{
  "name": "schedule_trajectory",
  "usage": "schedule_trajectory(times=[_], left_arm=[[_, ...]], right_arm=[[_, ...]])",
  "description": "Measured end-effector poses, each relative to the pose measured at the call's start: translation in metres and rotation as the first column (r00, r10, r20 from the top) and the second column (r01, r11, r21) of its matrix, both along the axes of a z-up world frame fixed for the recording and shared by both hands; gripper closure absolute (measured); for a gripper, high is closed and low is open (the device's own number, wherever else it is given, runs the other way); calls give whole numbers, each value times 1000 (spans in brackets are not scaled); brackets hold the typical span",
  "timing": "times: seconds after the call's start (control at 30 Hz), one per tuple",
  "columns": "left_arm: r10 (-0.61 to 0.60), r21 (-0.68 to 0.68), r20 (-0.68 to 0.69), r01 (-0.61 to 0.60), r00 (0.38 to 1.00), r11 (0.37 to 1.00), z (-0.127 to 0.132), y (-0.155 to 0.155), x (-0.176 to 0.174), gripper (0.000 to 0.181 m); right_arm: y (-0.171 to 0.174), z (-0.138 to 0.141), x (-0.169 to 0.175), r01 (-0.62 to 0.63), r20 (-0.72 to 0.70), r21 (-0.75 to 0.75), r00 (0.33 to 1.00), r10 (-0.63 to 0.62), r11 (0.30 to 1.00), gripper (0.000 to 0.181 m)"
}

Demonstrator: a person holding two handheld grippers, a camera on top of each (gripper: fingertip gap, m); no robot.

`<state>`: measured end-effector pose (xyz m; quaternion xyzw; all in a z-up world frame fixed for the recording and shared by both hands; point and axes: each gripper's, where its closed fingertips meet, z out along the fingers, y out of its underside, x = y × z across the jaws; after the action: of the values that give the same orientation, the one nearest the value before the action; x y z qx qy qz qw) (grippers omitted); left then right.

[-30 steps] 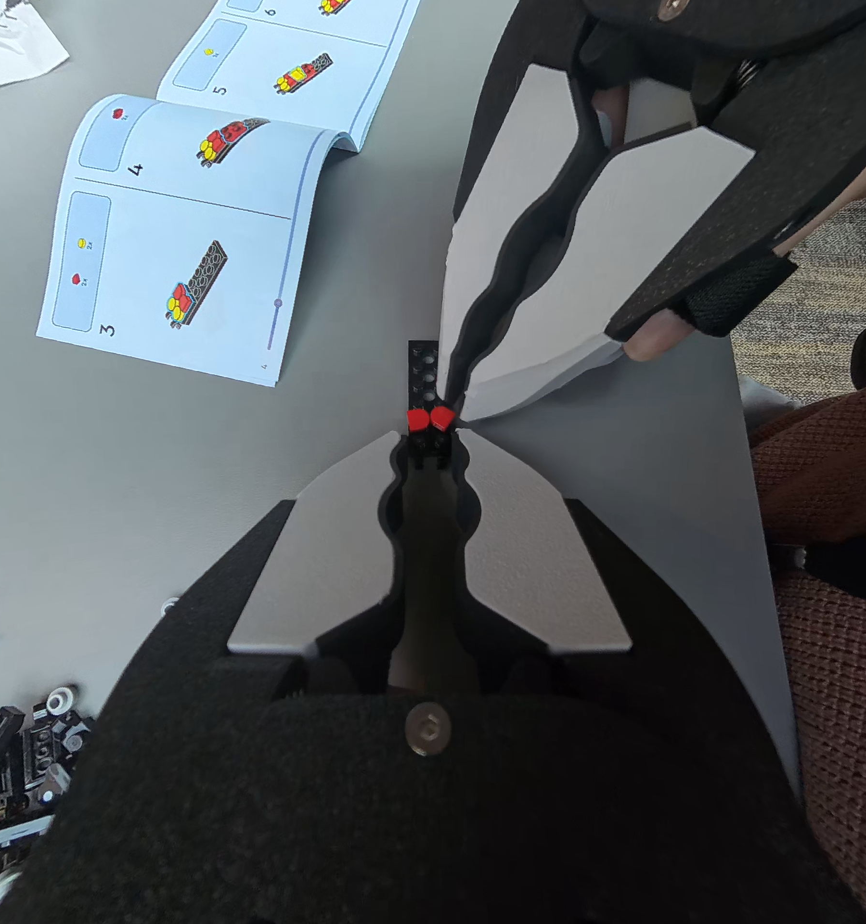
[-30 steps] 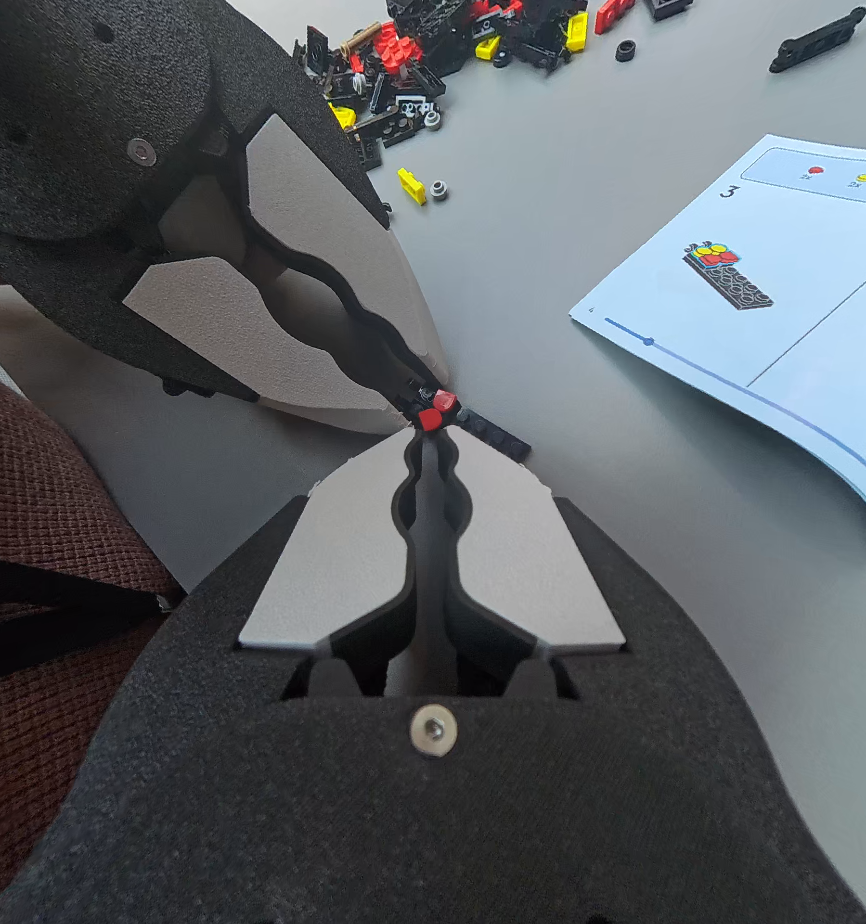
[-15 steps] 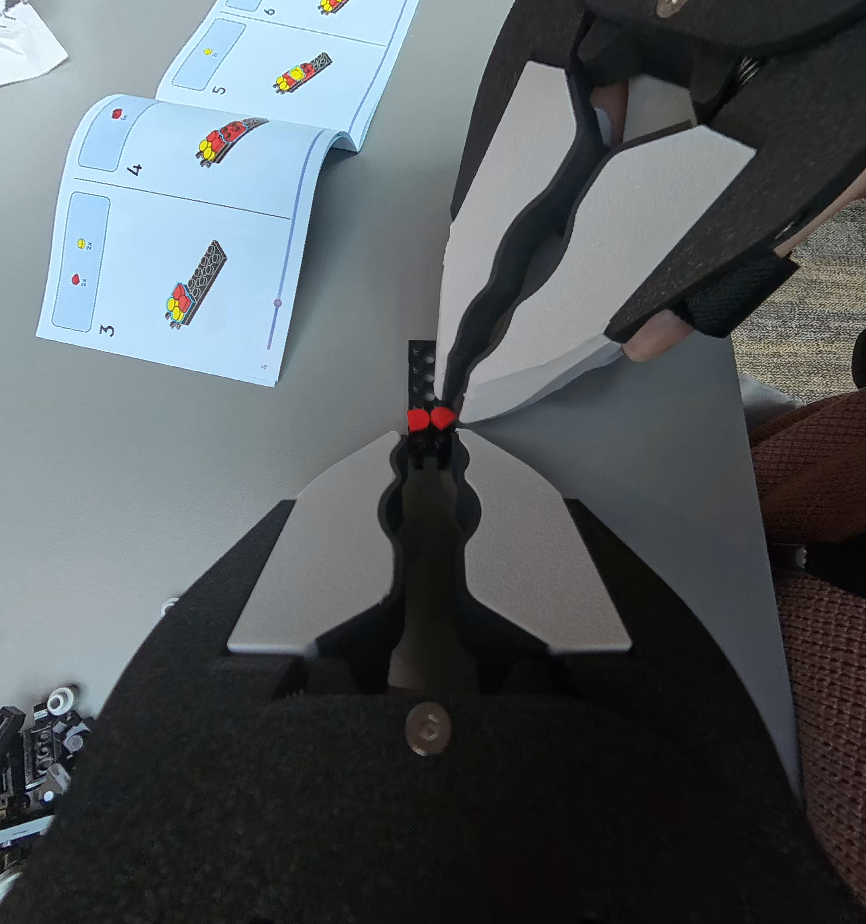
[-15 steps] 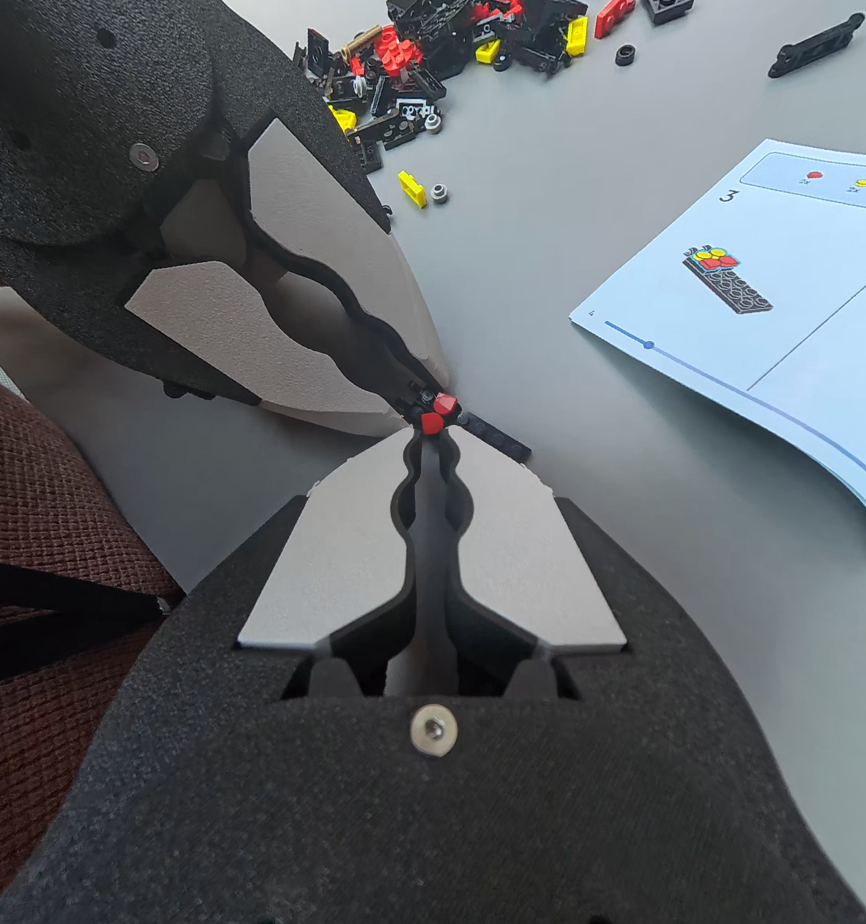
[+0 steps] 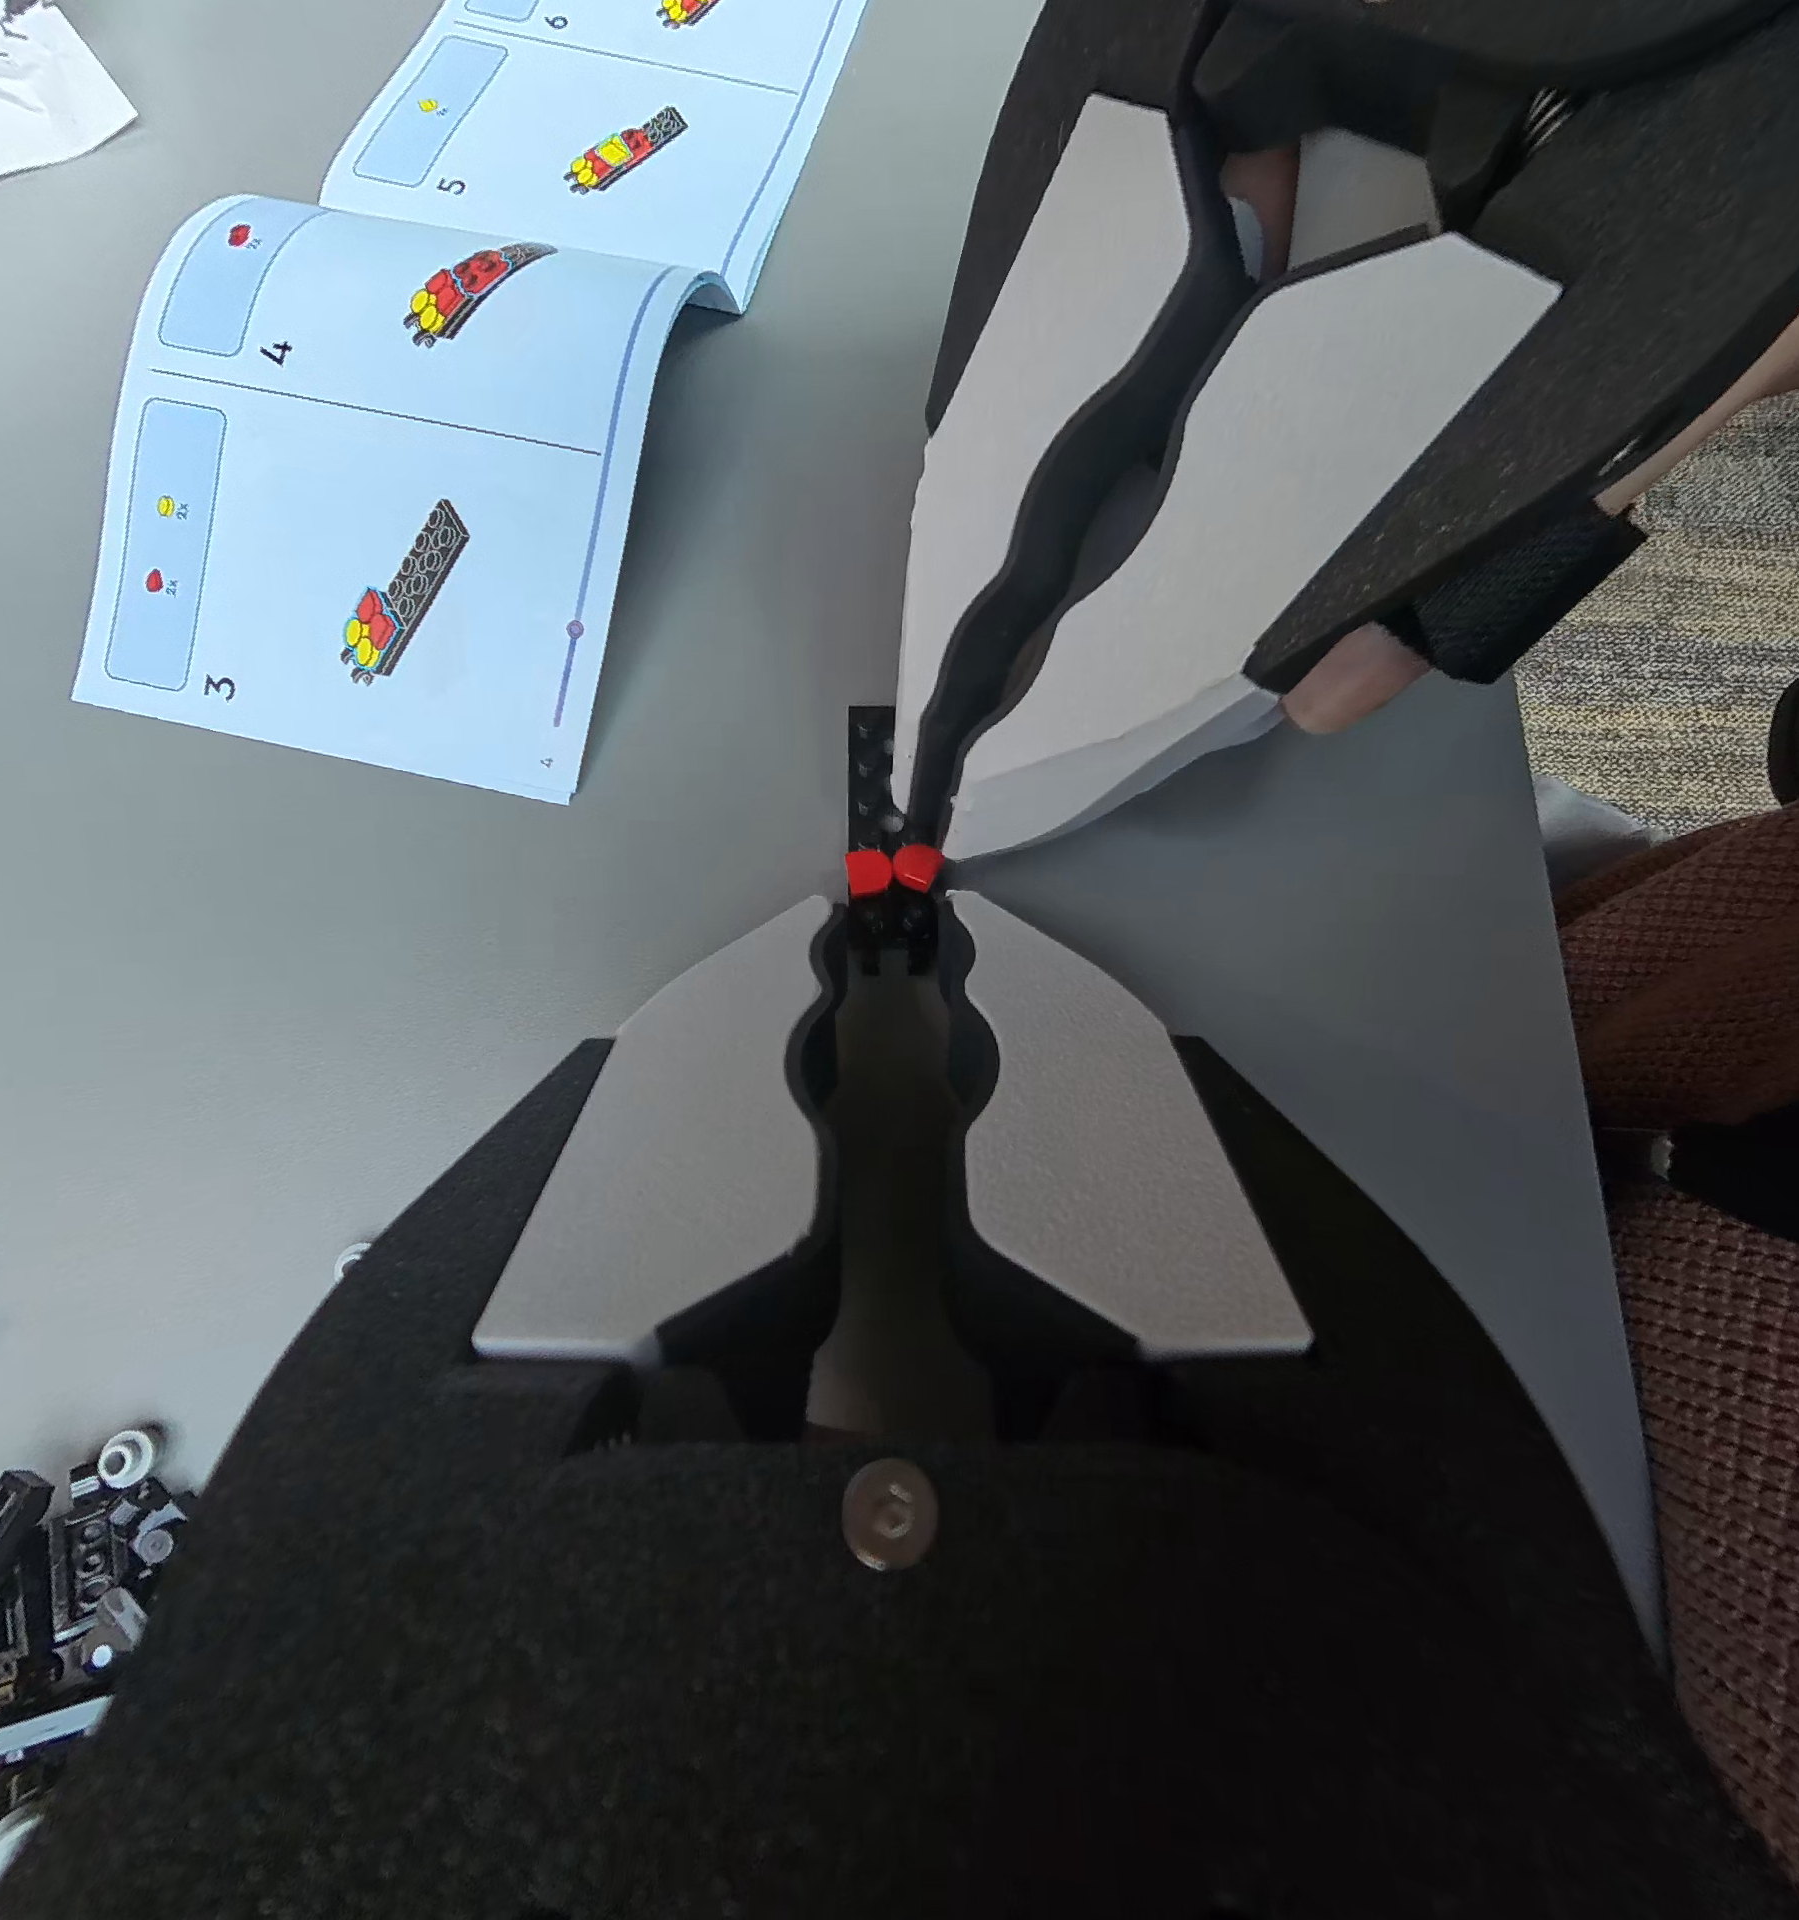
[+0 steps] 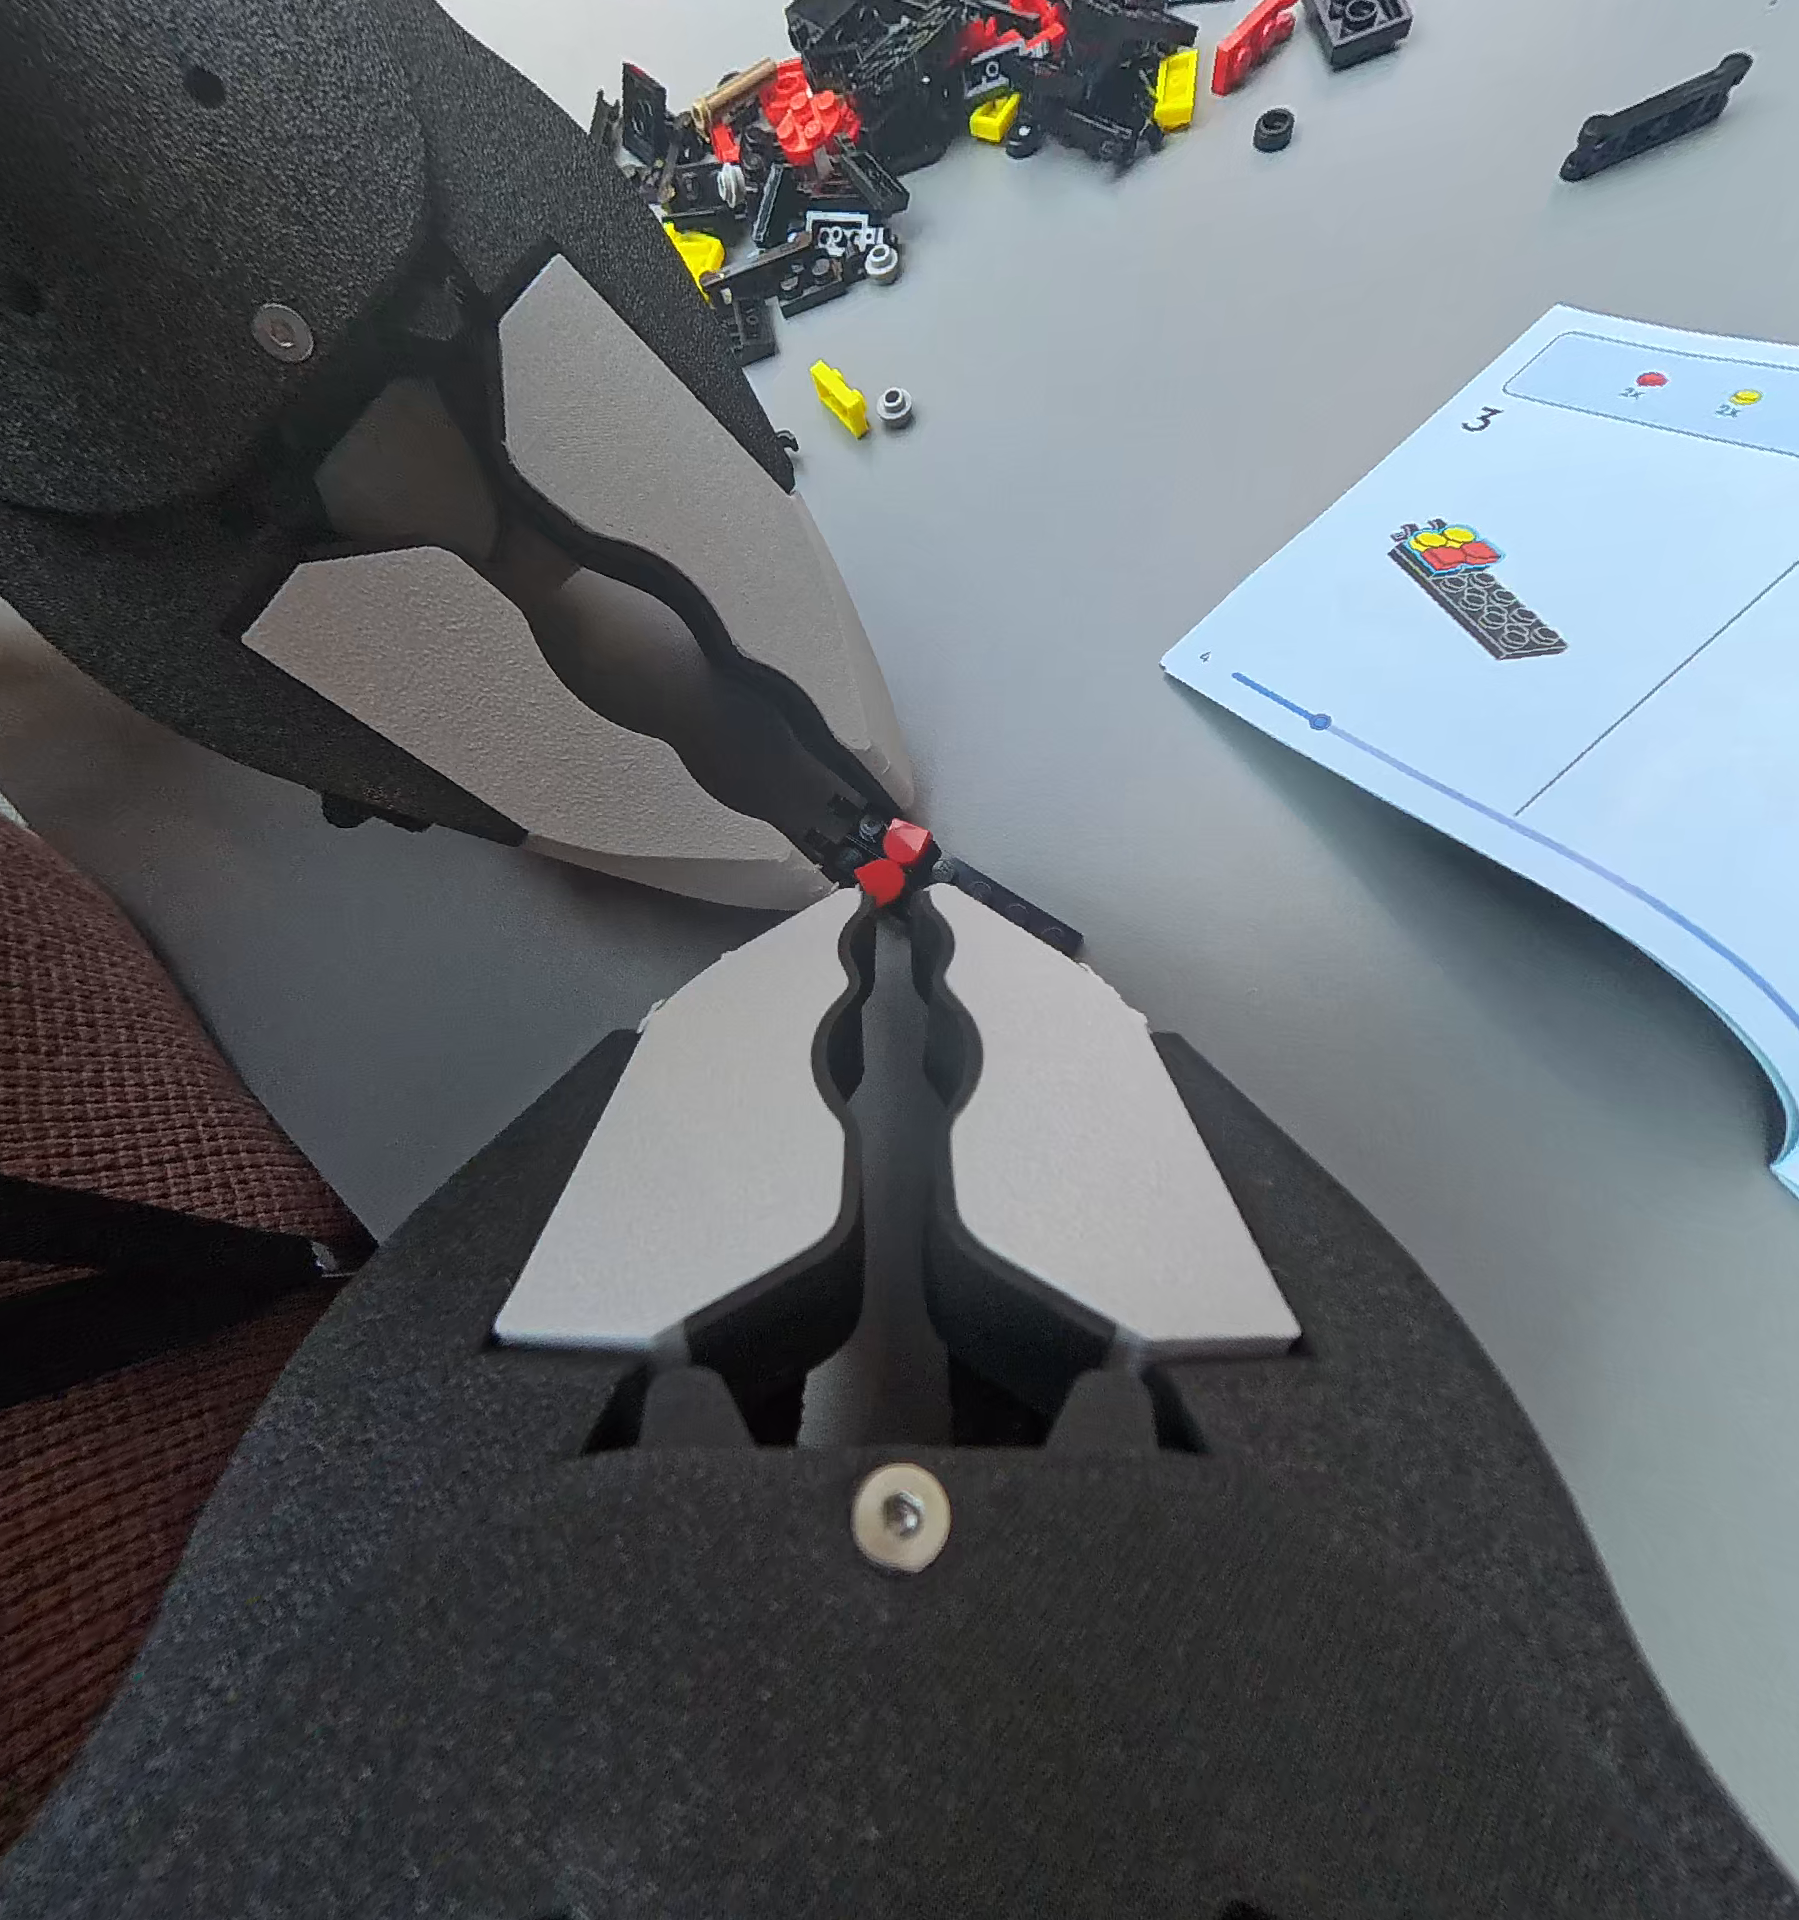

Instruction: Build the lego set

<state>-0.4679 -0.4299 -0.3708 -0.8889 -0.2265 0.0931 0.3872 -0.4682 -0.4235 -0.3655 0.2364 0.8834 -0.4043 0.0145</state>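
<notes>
- Barely shifted since the earlier frame: both tools held position.
- Left tool (image 5: 890,914) clamped narrow on black plate (image 5: 871,769), above tabletop (image 5: 251,987).
- Right tool (image 6: 890,902) pinched nearly closed at red pieces (image 6: 893,860); grip unclear.
- Probably booklet (image 5: 355,499) step three; yellow studs needed next, from pile (image 6: 926,114) at twelve o'clock.

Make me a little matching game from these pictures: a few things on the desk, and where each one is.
1. black plate
2. red pieces
3. booklet
4. loose bricks

A. heaped on the table
B. lying open on the table
C. held at one end by the left gripper
D. side by side on the plate

Pairs: 1-C, 2-D, 3-B, 4-A
</notes>
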Motion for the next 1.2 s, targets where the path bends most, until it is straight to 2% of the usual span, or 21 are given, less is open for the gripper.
schedule_trajectory(times=[0.6,1.2], left_arm=[[-3,-2,2,3,1000,1000,0,0,1,165],[-9,-3,8,9,1000,1000,0,0,1,165]], right_arm=[[3,-3,-2,11,-6,18,1000,-11,1000,176],[-3,-1,3,-44,13,-16,999,44,999,174]])
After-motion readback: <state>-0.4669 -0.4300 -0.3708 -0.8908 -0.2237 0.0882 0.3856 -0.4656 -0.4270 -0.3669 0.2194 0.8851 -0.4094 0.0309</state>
